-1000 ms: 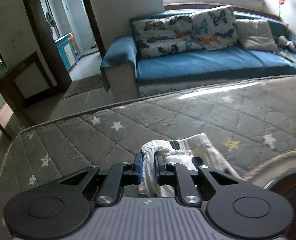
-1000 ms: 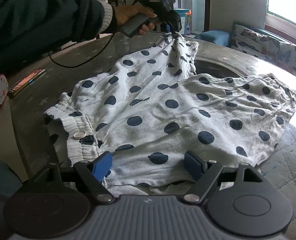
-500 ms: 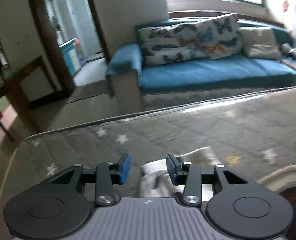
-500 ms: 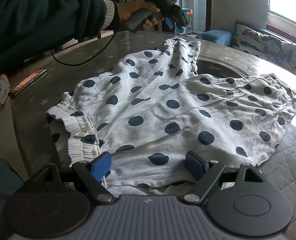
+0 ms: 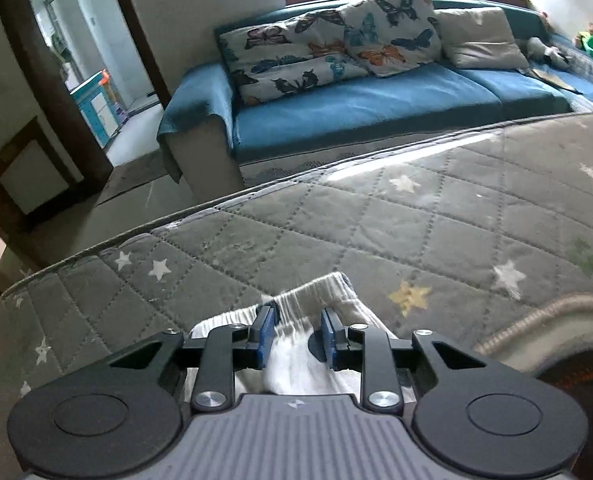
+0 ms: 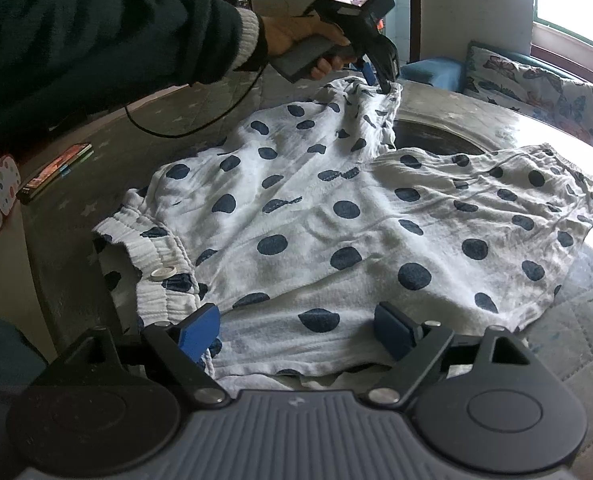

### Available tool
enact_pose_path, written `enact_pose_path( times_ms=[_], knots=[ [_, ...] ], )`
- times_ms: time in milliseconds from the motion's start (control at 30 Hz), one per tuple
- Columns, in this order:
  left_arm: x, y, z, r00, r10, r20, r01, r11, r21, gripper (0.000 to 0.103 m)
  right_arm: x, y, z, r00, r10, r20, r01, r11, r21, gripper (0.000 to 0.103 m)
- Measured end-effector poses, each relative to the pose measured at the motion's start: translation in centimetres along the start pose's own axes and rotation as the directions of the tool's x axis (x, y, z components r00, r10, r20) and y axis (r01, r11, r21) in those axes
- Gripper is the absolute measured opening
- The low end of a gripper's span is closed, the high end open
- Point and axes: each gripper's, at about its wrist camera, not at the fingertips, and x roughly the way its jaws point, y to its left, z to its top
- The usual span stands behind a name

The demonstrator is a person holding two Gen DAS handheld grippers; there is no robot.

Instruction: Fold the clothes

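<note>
My left gripper (image 5: 297, 334) stands parted astride the polka-dot shorts' (image 6: 336, 216) far leg hem; my right gripper (image 6: 296, 334) gapes above the near edge. Both must clench before folding over.

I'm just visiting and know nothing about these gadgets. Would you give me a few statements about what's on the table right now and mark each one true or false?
1. The garment is white with dark polka dots. True.
2. The right gripper is clamped tight on the cloth. False: its jaws stand wide apart over the near edge.
3. A white button shows at the ribbed waistband. True.
4. The left gripper is over the sofa. False: it is at the garment's far end, its jaws open around a bunch of white cloth.
5. The table cover is quilted with stars. True.
6. The sofa cushions are plain red. False: they carry a butterfly print.
</note>
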Motion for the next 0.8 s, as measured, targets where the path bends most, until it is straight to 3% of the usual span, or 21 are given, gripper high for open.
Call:
enact_pose_path(
  times_ms=[200,367,700,800],
  knots=[
    [0.6,0.1,0.8,0.999,-0.006,0.031,0.008,0.999,-0.05,0.029,0.1,0.1,0.1,1.0,-0.005,-0.002,0.005,1.0,0.007,0.088],
    [-2.3,1.6,0.0,0.998,-0.022,0.064,0.028,0.995,-0.095,0.029,0.2,0.3,0.1,1.0,-0.01,0.0,0.01,1.0,0.009,0.089],
    [-9.8,6.4,-7.9,1.0,-0.006,-0.021,0.002,0.983,-0.184,0.029,0.5,0.9,0.0,1.0,-0.024,0.009,0.024,1.0,-0.005,0.096],
    [-11.7,6.5,-10.7,0.998,-0.043,-0.042,0.033,0.977,-0.21,0.029,0.4,1.0,-0.1,0.999,-0.033,0.014,0.033,0.999,0.003,0.096]
  ],
)
